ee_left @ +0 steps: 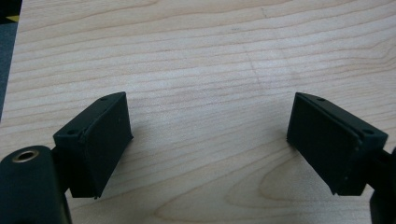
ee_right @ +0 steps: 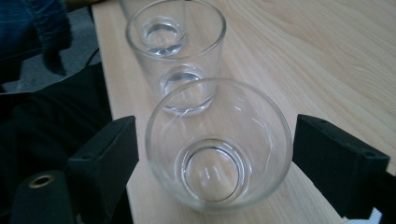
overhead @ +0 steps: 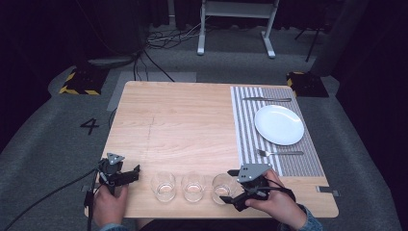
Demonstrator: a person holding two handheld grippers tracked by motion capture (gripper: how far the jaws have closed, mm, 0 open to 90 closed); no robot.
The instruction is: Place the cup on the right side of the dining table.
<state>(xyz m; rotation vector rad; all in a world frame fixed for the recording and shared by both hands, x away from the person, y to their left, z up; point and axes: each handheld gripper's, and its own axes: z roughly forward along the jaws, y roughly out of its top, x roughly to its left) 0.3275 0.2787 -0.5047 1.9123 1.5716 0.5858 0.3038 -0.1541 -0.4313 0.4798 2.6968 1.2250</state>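
Observation:
Three clear empty glasses stand in a row along the table's front edge: left glass (overhead: 164, 186), middle glass (overhead: 193, 186), right glass (overhead: 222, 187). My right gripper (overhead: 232, 188) is open, with one jaw on each side of the right glass (ee_right: 218, 144) and a small gap on both sides. Beyond it in the right gripper view stands the middle glass (ee_right: 176, 42). My left gripper (overhead: 120, 170) is open at the front left of the table. In the left gripper view the left gripper (ee_left: 210, 135) has only bare wood between its jaws.
A grey striped placemat (overhead: 288, 166) covers the table's right side. On it lie a white plate (overhead: 279, 124), a knife (overhead: 267, 99) beyond the plate and a fork (overhead: 279, 153) nearer me. The wooden tabletop (overhead: 183, 125) is bare in its middle and left.

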